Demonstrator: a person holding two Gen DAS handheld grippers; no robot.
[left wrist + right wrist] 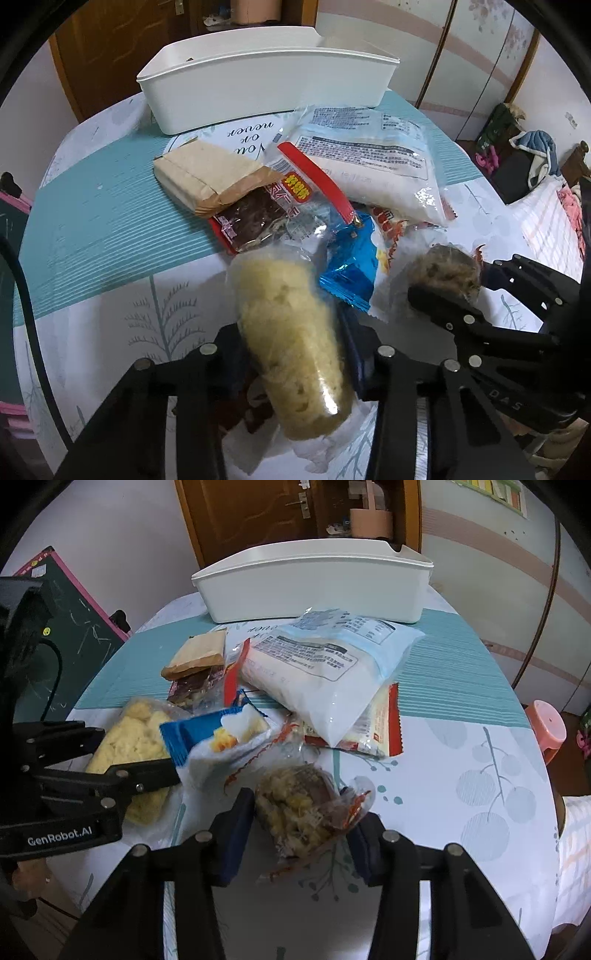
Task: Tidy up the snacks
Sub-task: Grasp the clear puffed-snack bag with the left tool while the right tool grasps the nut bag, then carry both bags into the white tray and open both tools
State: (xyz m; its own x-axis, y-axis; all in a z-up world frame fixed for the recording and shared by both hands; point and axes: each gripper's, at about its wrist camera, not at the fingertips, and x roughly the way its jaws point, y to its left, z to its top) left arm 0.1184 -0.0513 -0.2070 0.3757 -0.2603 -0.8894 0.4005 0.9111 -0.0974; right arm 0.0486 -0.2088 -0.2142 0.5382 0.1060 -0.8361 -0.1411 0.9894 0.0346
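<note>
Gripping now: left gripper [295,365] is closed on the pale yellow puffed snack in clear wrap [291,343]; right gripper [301,834] is closed on the brown-and-yellow crumbly snack in clear wrap [295,812].
Near pile: blue foil packet [192,738], big white powder bag [332,679], tan paper-wrapped block [207,177] lie on the patterned tablecloth [461,775].
Far bin: long white plastic container [258,92] looks empty.
Progress: barely started; every snack remains outside.
</note>
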